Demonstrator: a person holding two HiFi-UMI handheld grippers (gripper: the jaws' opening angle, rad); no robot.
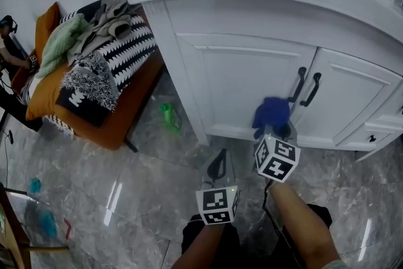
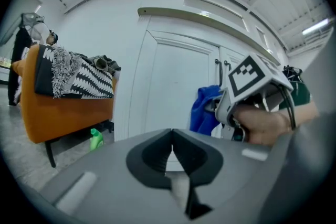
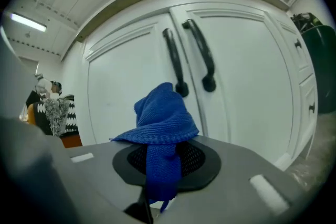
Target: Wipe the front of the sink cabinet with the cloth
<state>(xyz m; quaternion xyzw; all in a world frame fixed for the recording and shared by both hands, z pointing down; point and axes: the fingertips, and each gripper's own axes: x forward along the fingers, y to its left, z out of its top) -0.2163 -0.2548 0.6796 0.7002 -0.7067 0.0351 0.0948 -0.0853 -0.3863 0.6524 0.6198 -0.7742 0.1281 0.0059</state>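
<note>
The right tongs (image 3: 157, 165) clench the blue cloth (image 3: 163, 123) near the cabinet door (image 3: 126, 92); the left tongs (image 2: 172, 150) are clenched and empty.

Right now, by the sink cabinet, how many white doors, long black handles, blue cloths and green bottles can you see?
White panelled cabinet doors: 2
Long black bar handles: 2
Blue knitted cloth: 1
Green plastic bottle on the floor: 1
Total: 6
</note>
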